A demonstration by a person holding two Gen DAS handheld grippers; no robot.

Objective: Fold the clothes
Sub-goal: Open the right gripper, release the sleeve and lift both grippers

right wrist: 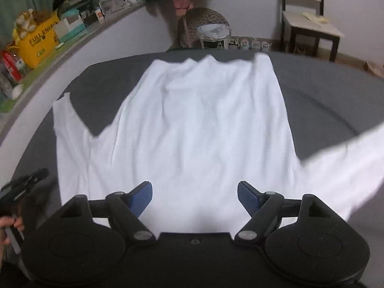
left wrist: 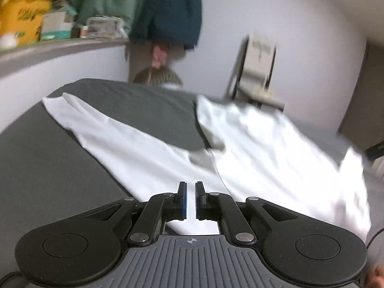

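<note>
Fingers of the left gripper are sitting nearly together, a narrow gap showing white cloth behind; cannot tell if they are pinching it. Right gripper fingers are standing wide apart, gripping nothing. White long-sleeved shirt is lying spread on the grey bed, sleeves splayed out, hem rumpled. Risk: a one-sided pull bunching the body. Both grippers are hovering low at the near edge, pointing forward.

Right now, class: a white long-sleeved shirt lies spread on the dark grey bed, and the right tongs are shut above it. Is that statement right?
Not quite. The right tongs are open, their blue pads wide apart, as the right wrist view shows. The rest holds: the white long-sleeved shirt lies spread on the dark grey bed.
</note>
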